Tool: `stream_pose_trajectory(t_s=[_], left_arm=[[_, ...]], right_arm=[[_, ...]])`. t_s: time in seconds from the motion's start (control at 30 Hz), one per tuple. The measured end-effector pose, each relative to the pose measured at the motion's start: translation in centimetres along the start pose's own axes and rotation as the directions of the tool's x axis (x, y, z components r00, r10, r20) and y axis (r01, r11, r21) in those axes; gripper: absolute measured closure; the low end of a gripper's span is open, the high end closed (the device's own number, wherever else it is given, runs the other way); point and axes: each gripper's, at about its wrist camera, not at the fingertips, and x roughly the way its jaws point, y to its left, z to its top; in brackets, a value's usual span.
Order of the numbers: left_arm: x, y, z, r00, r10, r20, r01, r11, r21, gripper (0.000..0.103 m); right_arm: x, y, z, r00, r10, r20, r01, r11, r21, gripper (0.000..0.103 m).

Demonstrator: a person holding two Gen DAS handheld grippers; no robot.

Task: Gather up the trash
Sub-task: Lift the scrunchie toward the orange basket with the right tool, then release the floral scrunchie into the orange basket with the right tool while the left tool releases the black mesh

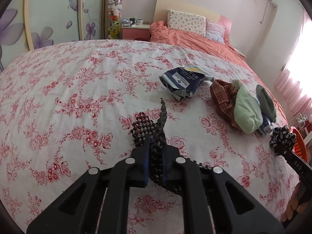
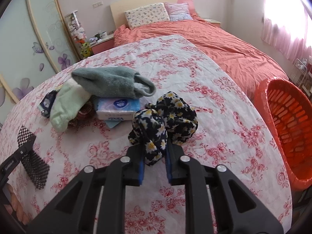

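Right wrist: "Vinda" upside down on tissue pack (image 2: 118,109) beside floral cloth (image 2: 165,120).

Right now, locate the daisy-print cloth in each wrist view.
Left wrist: daisy-print cloth at far right edge, clamped in the right tongs.
Right wrist: centre, between the tongs.
Shared landmark: pale green sock.

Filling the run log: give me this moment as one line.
left gripper: shut on checkered cloth | right gripper: shut on floral cloth | both above bed | basket: right of bed
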Motion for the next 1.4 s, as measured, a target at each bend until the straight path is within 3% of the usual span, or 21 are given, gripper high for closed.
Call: stream_pose_trajectory(t_s=[0.33,0.73,1.07,1.4], left_arm=[[-4.3,-3.1,1.5,0.995,-0.044,0.092,0.038,0.998,0.057,0.097],[-8.0,-9.8,2.1,0.978,-0.116,0.174,0.087,0.982,0.167,0.097],[-9.5,-17.6,1.9,0.954,-0.252,0.165,0.203,0.942,0.268,0.097],[-9.2,-25.5,0.6,0.917,-0.385,0.098,0.332,0.878,0.344,0.097]], right_arm=[[-4.2,-1.5,0.6,0.995,0.049,0.084,-0.052,0.998,0.027,0.089],[-10.1,-5.4,1.3,0.982,0.054,0.183,-0.065,0.996,0.056,0.090],[-13.3,-10.4,1.1,0.972,0.012,0.236,-0.037,0.994,0.101,0.090],[-15.2,-16.4,0.5,0.966,-0.056,0.252,0.015,0.987,0.162,0.090]])
